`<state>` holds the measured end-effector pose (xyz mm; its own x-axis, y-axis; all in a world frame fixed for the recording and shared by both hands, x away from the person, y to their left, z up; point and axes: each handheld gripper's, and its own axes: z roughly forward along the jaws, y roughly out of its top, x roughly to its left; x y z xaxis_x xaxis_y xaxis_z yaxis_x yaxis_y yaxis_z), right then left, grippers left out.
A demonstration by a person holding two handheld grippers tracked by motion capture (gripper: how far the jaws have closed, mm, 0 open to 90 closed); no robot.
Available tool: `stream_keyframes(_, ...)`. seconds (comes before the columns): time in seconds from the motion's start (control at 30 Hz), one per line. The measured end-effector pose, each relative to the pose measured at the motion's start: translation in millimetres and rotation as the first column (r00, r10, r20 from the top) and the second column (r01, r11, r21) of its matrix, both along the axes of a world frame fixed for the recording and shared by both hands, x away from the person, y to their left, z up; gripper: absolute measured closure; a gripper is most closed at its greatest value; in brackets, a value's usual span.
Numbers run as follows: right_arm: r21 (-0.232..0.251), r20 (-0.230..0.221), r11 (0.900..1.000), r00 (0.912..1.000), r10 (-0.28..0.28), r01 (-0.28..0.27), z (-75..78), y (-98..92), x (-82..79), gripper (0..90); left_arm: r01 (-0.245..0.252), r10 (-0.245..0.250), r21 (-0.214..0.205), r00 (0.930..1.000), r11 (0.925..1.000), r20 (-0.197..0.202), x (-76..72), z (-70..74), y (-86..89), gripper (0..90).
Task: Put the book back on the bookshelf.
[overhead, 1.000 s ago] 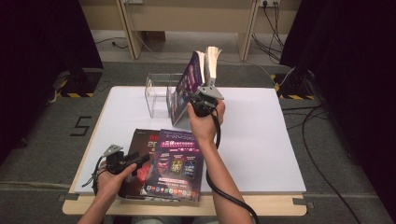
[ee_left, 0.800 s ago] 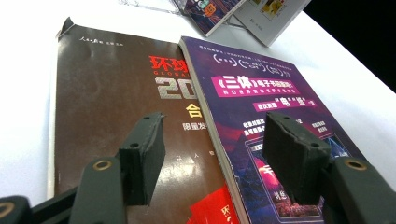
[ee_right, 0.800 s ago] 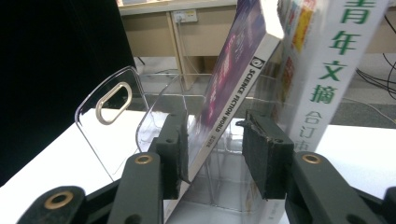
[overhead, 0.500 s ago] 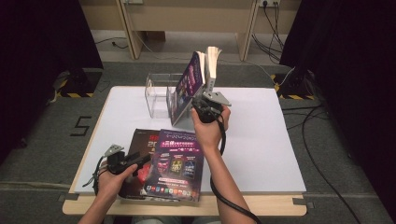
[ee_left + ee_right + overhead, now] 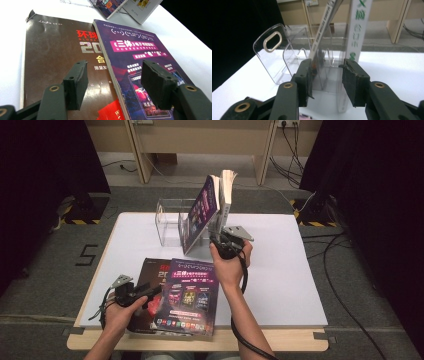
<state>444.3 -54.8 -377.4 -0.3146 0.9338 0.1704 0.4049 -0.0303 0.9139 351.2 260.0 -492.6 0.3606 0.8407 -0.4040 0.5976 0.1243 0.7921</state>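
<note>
Left gripper [image 5: 113, 87]: jaws spread, gripping nothing, hovering just above the flat purple-covered paperback [image 5: 189, 295], which overlaps the flat dark brown magazine [image 5: 150, 275].
Right gripper [image 5: 325, 82]: jaws apart, nothing clamped, nearer the rack.
Clear acrylic book rack [image 5: 272, 55]: directly beyond the right jaws.
White-spined upright book [image 5: 357, 32]: long axis vertical, in the rack by the right jaw.
Purple leaning book [image 5: 200, 217]: tilted left beside it.
</note>
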Motion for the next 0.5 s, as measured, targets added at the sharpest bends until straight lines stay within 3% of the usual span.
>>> stream_keyframes(0.5,0.007,-0.113,0.9999,0.9936,0.009,-0.009,-30.8,-16.2,-12.9,59.0,0.012,-0.012,0.001,0.9999,0.9999,0.001,0.6,0.9,-3.1,38.0)
